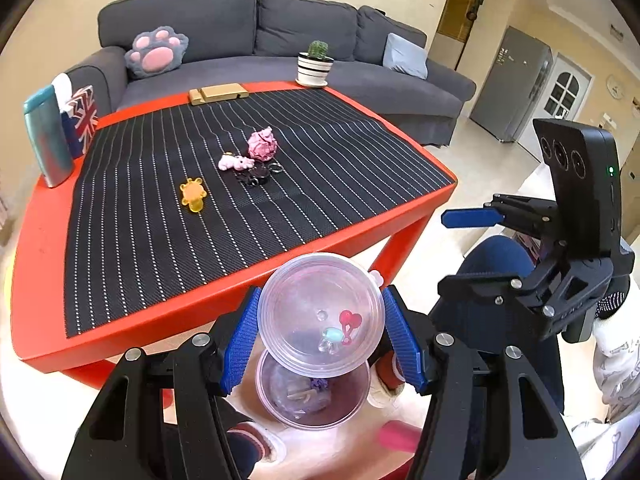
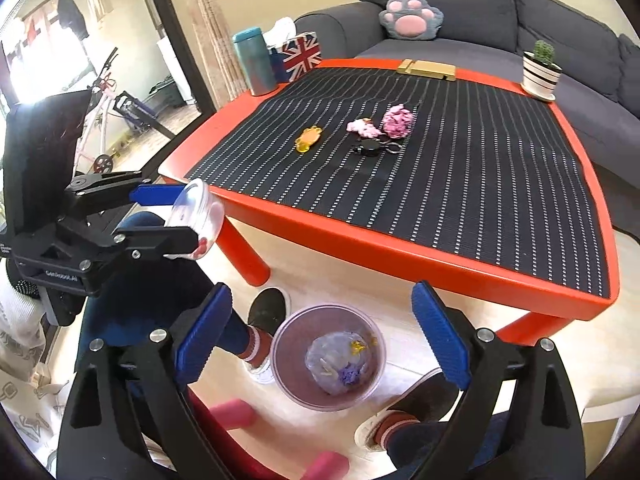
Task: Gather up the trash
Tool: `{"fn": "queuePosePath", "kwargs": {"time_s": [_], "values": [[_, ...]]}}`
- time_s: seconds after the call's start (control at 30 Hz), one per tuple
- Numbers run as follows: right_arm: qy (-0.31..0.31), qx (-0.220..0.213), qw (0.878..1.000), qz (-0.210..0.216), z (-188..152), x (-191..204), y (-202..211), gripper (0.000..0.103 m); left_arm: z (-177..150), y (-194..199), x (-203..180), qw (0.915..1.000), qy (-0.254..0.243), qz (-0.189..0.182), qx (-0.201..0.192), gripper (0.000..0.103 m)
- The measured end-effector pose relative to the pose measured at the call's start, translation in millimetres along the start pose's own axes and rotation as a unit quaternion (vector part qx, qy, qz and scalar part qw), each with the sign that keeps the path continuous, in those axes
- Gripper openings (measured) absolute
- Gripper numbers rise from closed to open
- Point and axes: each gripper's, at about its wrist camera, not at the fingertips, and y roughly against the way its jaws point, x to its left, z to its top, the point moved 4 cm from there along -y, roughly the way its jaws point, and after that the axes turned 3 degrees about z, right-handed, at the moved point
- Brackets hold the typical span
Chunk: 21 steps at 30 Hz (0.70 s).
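Your left hand-held gripper (image 1: pixel 320 336) pinches a clear round plastic container (image 1: pixel 320 314), tipped mouth-down over the translucent round bin (image 2: pixel 329 357) on the floor. Your right hand-held gripper (image 2: pixel 320 346) stands spread and empty above that bin. The bin's contents are blurred. A crumpled pink paper ball (image 2: pixel 397 121) lies on the surface (image 2: pixel 400 236).

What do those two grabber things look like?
Both grippers, left and right, are black frames with silver screws and ribbed blue fingers. A black camera box with three round lenses and a green light tops the right one. White letters mark the left one's base.
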Motion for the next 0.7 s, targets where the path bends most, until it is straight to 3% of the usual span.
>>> {"fn": "queuePosePath", "kwargs": {"time_s": [0.3,0.33,0.37,0.4,0.53,0.7], "values": [[-0.010,-0.008,1.000,-0.020,-1,-10,9,0.090,0,-2,-12,0.9999,-0.014,-0.007,0.002,0.060],[-0.012,-0.010,1.000,-0.021,-1,-12,11,0.090,1,-2,-12,0.9999,-0.013,-0.008,0.002,0.065],[-0.013,-0.011,1.000,-0.023,0,-12,12,0.090,2,-2,-12,0.9999,-0.011,-0.010,0.001,0.081],[-0.014,-0.012,1.000,-0.024,0,-13,13,0.091,2,-1,-12,0.9999,-0.008,-0.011,-0.004,0.088],[-0.019,-0.018,0.999,-0.024,0,-14,16,0.094,4,-3,-7,1.0000,0.006,-0.006,-0.005,0.094],[-0.022,-0.016,0.999,-0.021,-2,-16,13,0.095,2,-4,-3,0.9999,0.014,-0.002,-0.003,0.094]]}}
